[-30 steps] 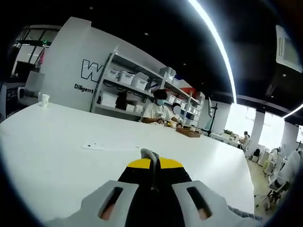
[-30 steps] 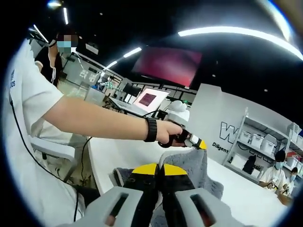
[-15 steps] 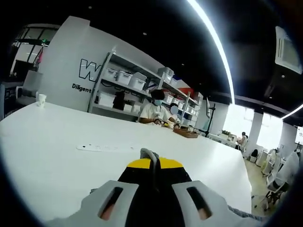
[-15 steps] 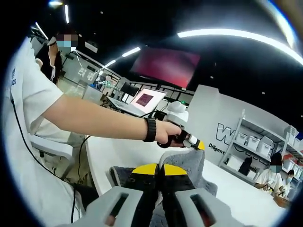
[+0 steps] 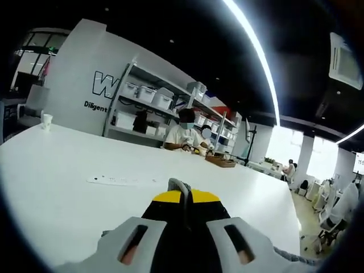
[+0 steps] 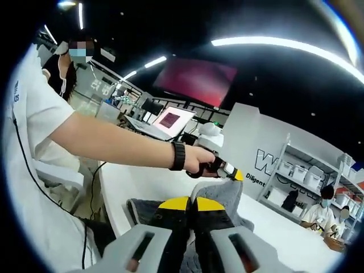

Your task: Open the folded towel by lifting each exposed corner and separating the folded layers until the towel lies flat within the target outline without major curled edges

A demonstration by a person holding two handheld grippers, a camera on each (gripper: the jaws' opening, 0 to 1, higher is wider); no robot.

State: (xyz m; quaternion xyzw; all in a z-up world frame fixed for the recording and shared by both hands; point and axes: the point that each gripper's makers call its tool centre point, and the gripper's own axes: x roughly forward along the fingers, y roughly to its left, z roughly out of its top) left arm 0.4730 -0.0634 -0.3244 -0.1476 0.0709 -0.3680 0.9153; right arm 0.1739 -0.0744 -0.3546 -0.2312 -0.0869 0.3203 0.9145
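The grey towel (image 6: 220,192) hangs lifted above the white table (image 6: 122,182), held at two places. My right gripper (image 6: 191,203) is shut on one part of it, the cloth bunching around the jaws. My left gripper (image 6: 230,170), held in a person's hand with a black wristband, comes into the right gripper view and pinches an upper corner. In the left gripper view, my left gripper (image 5: 181,196) is shut on a thin grey fold of towel (image 5: 180,185) that sticks up between the jaws. A scrap of towel (image 5: 287,254) shows at the lower right.
The white table (image 5: 68,193) stretches far ahead, with a flat white strip (image 5: 122,181) and a cup (image 5: 46,120) on it. Seated people (image 5: 183,133) work at its far end before shelves of bins (image 5: 151,96). The person's body and chair (image 6: 54,170) stand left of the table.
Both grippers keep their hold on the towel. The views have drifted slightly, and the towel spreads a little wider in the right gripper view.
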